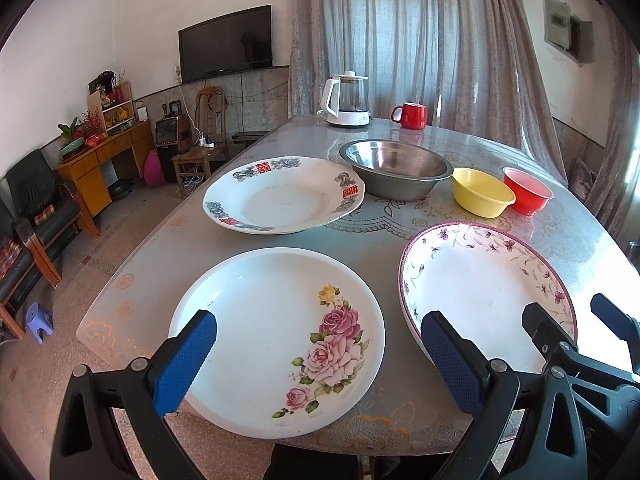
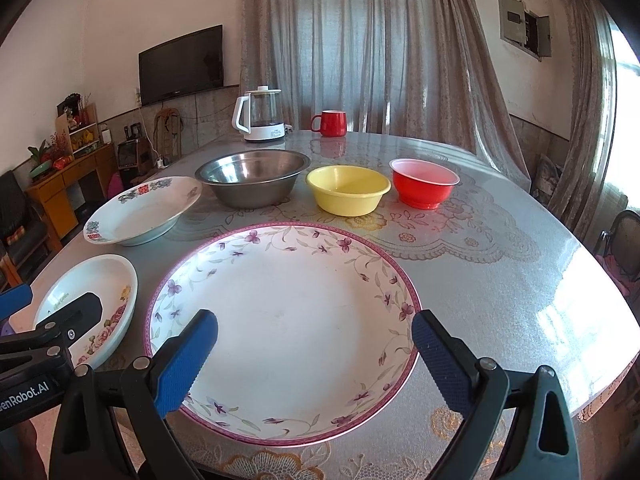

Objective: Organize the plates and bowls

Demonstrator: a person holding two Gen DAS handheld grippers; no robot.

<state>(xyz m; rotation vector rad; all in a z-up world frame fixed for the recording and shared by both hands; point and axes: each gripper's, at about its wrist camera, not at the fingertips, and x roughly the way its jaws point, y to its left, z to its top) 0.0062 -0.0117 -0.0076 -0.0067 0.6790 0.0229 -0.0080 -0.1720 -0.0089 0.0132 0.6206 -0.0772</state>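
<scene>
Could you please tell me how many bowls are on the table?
3, in a row behind the plates: steel bowl leftmost, yellow bowl in the middle, red bowl rightmost. None seems hidden.

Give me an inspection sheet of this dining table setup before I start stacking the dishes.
Surface: round table, glossy patterned cover.
Job's things: rose plate, purple-rimmed plate, red-motif plate, steel bowl, yellow bowl, red bowl; all separate, unstacked.
Clutter: kettle, red mug at far edge.
Grippers: left tongs and right tongs open, holding nothing.
Cables: cords by the wall.
Surroundings: TV, curtains.
</scene>
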